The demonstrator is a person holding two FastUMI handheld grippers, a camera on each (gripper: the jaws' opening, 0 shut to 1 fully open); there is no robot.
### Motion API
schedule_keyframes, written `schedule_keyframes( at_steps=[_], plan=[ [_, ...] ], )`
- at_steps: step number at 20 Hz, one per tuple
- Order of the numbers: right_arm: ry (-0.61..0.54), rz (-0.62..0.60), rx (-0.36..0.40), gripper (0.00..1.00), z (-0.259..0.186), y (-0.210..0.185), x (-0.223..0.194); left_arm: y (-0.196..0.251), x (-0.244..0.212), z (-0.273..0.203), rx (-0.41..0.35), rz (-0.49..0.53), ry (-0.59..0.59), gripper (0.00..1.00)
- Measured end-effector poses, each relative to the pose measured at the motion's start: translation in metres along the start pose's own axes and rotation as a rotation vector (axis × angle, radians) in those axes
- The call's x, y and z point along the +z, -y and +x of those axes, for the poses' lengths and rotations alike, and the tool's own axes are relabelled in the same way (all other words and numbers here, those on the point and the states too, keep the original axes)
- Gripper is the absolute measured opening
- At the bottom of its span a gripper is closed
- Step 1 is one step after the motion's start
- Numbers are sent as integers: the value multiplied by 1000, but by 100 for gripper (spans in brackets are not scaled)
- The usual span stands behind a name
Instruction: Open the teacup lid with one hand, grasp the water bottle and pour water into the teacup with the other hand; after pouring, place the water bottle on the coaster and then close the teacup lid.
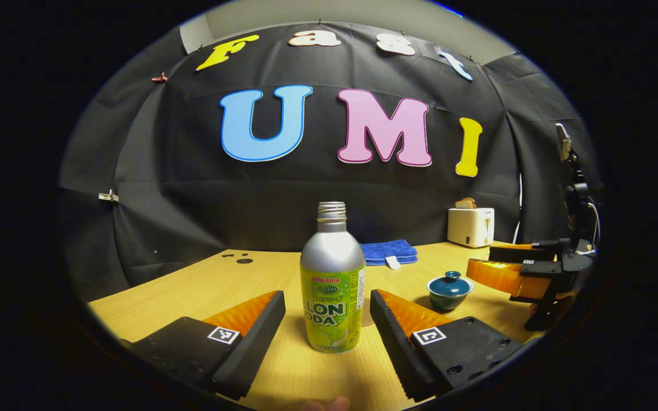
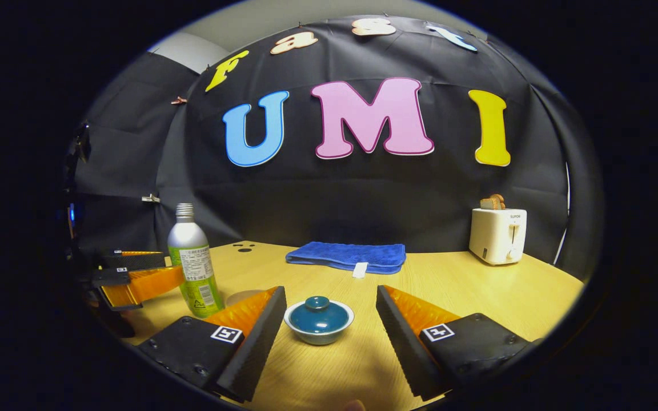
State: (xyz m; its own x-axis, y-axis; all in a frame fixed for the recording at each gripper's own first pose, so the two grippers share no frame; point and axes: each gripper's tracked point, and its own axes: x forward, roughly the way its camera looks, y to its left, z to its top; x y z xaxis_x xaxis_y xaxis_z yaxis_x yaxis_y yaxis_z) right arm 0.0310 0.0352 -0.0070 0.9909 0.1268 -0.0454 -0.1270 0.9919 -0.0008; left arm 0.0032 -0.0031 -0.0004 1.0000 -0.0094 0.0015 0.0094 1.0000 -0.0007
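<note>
Silver-shouldered green water bottle uncapped between wide-open left jaws, lidded teal teacup between wide-open right jaws.

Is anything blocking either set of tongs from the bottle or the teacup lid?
Nothing visible. The left tongs stand open around the silver-and-green metal bottle; the right tongs stand open with the lidded blue ceramic teacup between their fingers.

- Silver metal water bottle with a threaded neck: brushed, satin sheen; its green label is glossy.
- Teal glazed ceramic teacup: shiny, smooth.
- Pale wood-grain table: smooth, faint sheen.
- Folded blue cloth towel: soft, matt, nubby.
- Cream plastic toaster: smooth.
</note>
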Motion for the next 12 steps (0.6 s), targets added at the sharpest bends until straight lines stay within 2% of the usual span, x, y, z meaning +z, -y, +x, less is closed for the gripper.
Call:
schedule_keyframes(
  at_steps=[4,8,12],
  plan=[
    [-114,1,20,95,22,-3,-16,1,1,0,0,0,0,94],
    [-110,-35,33,84,34,-12,-14,-1,0,-2,-1,0,-1,95],
    [-154,-82,40,69,38,-15,-21,-2,0,-3,-1,1,-2,95]
  ],
)
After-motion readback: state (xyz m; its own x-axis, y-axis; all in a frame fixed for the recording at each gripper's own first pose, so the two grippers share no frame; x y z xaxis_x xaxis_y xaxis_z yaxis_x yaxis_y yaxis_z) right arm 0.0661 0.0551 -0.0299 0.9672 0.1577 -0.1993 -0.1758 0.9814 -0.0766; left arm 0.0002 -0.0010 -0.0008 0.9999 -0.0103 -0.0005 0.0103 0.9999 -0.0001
